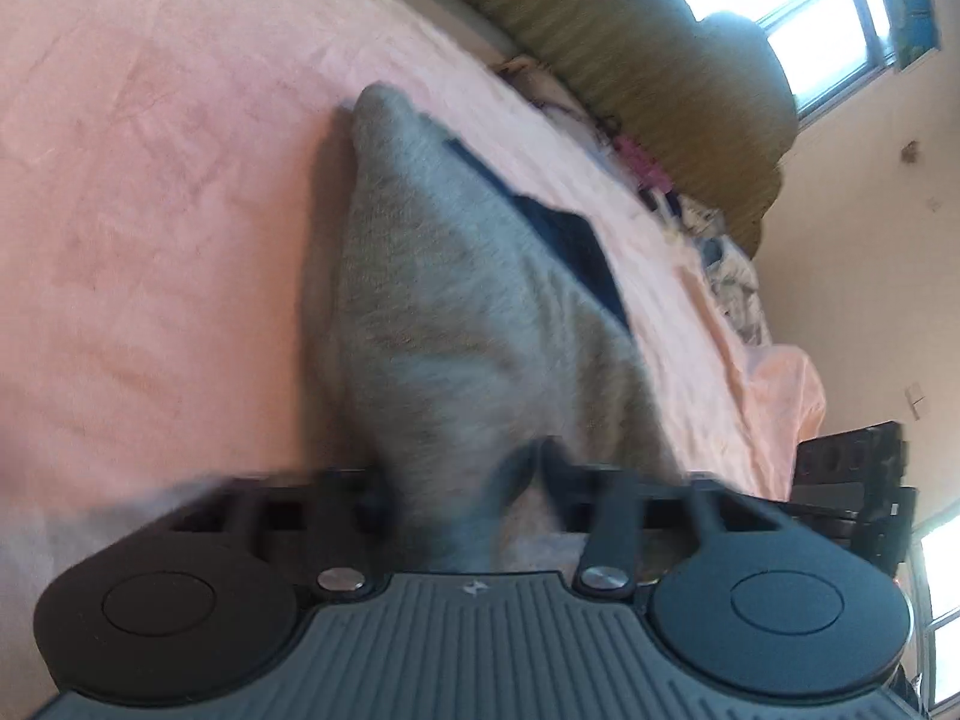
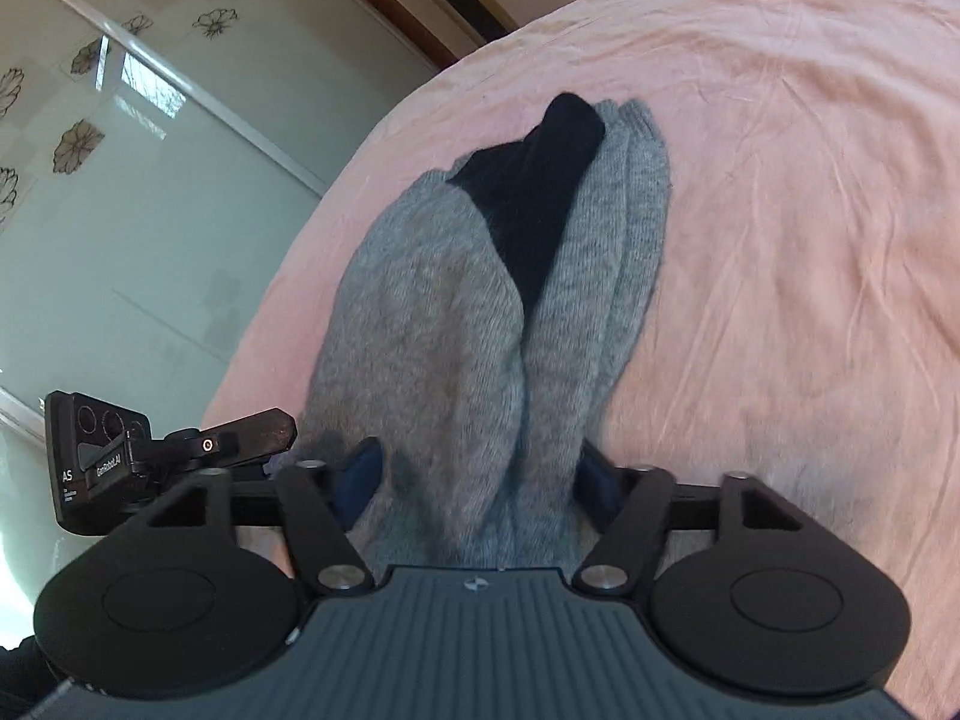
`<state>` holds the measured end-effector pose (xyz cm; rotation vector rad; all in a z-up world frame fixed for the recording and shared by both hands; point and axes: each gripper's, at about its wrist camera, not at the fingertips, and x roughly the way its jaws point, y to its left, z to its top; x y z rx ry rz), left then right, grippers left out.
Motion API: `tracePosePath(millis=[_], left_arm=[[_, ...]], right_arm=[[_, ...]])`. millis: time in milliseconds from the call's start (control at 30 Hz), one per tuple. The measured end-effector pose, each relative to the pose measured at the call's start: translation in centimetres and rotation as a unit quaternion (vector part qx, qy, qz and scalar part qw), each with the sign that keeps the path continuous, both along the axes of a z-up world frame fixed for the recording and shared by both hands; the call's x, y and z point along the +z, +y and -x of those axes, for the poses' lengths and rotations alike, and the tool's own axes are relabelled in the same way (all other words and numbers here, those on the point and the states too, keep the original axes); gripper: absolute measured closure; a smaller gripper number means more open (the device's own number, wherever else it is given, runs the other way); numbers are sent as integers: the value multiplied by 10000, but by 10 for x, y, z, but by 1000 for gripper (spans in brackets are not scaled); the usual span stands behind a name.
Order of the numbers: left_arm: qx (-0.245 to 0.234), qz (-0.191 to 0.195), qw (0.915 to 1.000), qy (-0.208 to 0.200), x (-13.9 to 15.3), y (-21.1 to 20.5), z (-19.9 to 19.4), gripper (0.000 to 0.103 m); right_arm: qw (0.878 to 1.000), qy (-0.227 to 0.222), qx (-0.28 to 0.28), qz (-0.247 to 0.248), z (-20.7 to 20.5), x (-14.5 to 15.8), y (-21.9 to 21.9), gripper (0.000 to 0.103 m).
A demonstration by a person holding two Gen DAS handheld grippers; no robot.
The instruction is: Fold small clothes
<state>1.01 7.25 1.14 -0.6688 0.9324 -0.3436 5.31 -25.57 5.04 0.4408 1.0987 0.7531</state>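
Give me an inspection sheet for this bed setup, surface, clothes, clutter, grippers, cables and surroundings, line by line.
Surface: pink bedsheet, wrinkled.
Job's things: grey knitted garment with a black part, lying on the sheet and running into both grips.
Clutter: olive blanket and mixed fabrics along the bed's far edge.
Grippers: left hand-held gripper closed on the grey knit; right hand-held gripper closed on the grey knit.
Cables: nothing seen.
Surroundings: window, cream wall, flower-patterned glass panels.
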Motion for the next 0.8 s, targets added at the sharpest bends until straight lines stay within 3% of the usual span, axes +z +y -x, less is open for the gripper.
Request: tracePosePath(millis=[200,267,300,333,400,433,467,500,567,633,733,800], left_arm=[[-258,-382,9987,-203,23,4,31,88],[-347,-883,9954,-133,14,-2,37,83],[-368,-876,9951,-267,13,-1,41,80],[-382,-903,9949,-245,16,1,42,79],[-260,-1231,9915,-326,34,3,46,73],[-168,-1443,9877,-585,45,2,51,71],[-95,-1679,9811,-956,58,-2,55,61],[-58,-1900,9730,-1311,67,-7,58,39],[-121,-2201,9571,-1882,79,-27,56,13],[-451,-2356,9483,-2077,76,-49,47,13],[-877,-2482,9480,-1787,51,-76,30,13],[-862,-2788,9394,-1797,35,-86,32,12]], right_arm=[[9953,-659,672,236,32,38,7,79],[9917,-783,889,497,47,37,8,79],[9906,-745,913,690,50,30,9,76],[9907,-673,871,806,51,23,7,65],[9949,-587,590,568,47,24,-7,60],[9963,-610,343,496,44,31,-15,53],[9966,-742,67,349,41,41,-24,51],[9962,-848,-158,72,31,51,-33,52],[9947,-819,-527,-324,7,62,-40,46],[9945,-731,-651,-363,-22,63,-32,43],[9962,-206,-844,96,-71,36,-7,44],[9962,-48,-811,313,-84,18,9,48]])
